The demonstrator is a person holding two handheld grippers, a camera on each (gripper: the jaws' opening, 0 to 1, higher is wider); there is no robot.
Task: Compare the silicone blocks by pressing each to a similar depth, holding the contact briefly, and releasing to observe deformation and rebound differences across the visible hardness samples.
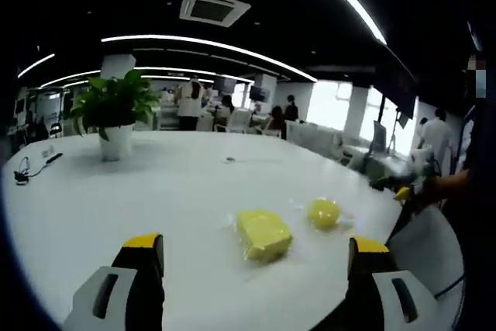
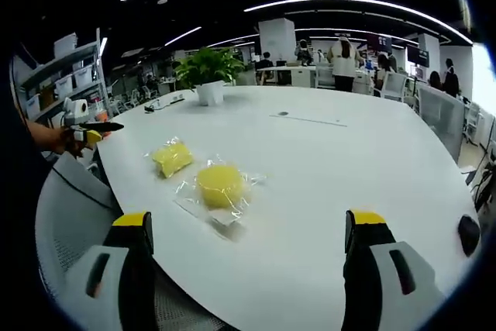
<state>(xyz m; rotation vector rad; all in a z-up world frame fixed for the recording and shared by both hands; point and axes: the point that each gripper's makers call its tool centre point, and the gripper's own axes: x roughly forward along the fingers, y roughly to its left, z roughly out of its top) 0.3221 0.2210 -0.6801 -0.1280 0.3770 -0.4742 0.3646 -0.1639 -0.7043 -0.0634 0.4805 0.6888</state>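
Two yellow silicone blocks in clear wrap lie on the white table (image 1: 155, 191). The rectangular block (image 1: 263, 234) sits just beyond my left gripper (image 1: 256, 244), whose jaws stand wide apart with nothing between them. Right of it lies the round block (image 1: 323, 212). From the other side, the round block (image 2: 221, 185) is nearest my right gripper (image 2: 248, 222), which is open and empty above the table edge; the rectangular block (image 2: 172, 158) lies behind it to the left. A hand holds the left gripper (image 2: 87, 128) off the table's left edge, and the right gripper (image 1: 403, 189) shows at the table's right edge.
A potted plant (image 1: 116, 114) (image 2: 208, 75) stands farther back on the table. A cable (image 1: 31, 168) lies at the far left. Grey chairs (image 2: 70, 215) (image 1: 434, 246) sit at the table edge. A small black object (image 2: 469, 234) rests at the right rim. People stand in the background.
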